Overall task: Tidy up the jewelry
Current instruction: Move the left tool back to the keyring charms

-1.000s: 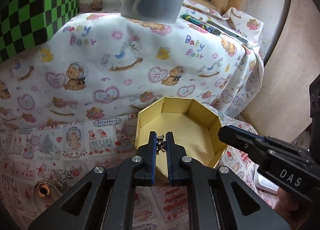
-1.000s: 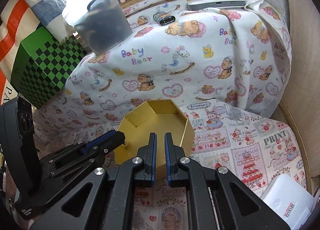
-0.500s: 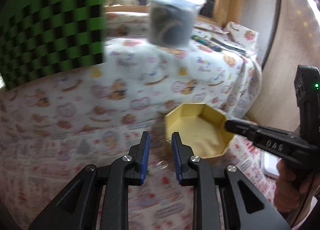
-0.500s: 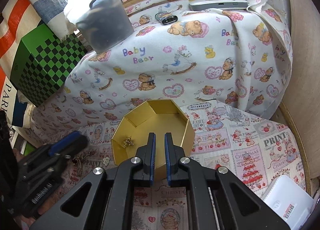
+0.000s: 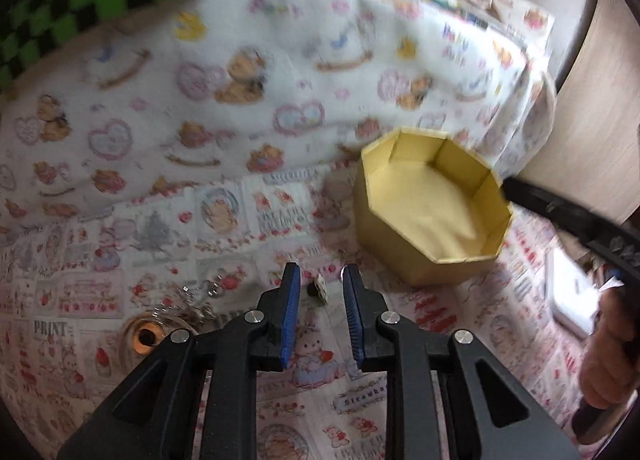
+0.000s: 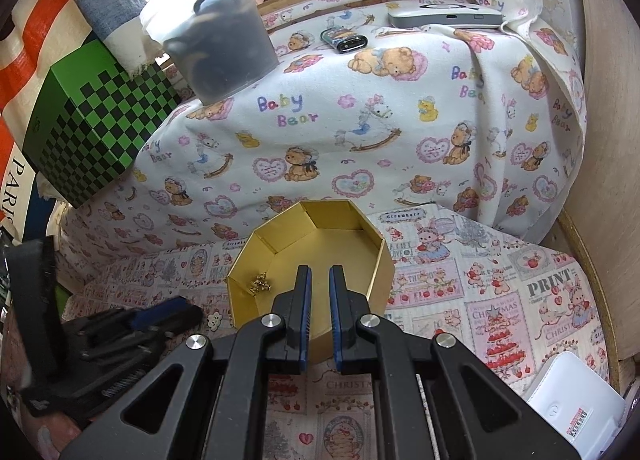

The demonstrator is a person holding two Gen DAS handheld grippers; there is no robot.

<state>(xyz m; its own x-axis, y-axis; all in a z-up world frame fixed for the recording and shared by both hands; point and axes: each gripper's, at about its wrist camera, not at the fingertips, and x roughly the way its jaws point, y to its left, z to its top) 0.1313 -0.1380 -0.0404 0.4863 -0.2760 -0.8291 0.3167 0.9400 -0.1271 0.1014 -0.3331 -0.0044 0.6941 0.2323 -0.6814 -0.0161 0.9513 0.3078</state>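
Note:
A gold octagonal box (image 5: 472, 248) stands open on the printed cloth; it also shows in the right wrist view (image 6: 380, 260), with a small gold chain piece (image 6: 260, 284) inside at its left. My left gripper (image 5: 320, 280) is open and empty, low over the cloth left of the box, with a small flower earring (image 5: 321, 286) between its fingertips. A chain and an amber ring (image 5: 146, 336) lie to its left. My right gripper (image 6: 319, 274) is nearly shut with a narrow gap, empty, over the box's near rim.
A raised block under Baby Bear cloth (image 6: 360, 119) stands behind the box, carrying a grey plastic tub (image 6: 220, 47), a phone (image 6: 444, 17) and a small device (image 6: 344, 39). A green checkered box (image 6: 92, 131) stands at left. A white case (image 6: 572, 408) lies at right.
My left gripper has opened, dropped the gold piece into the box, and swung left and down to the cloth by the earring. The right gripper has stayed in place.

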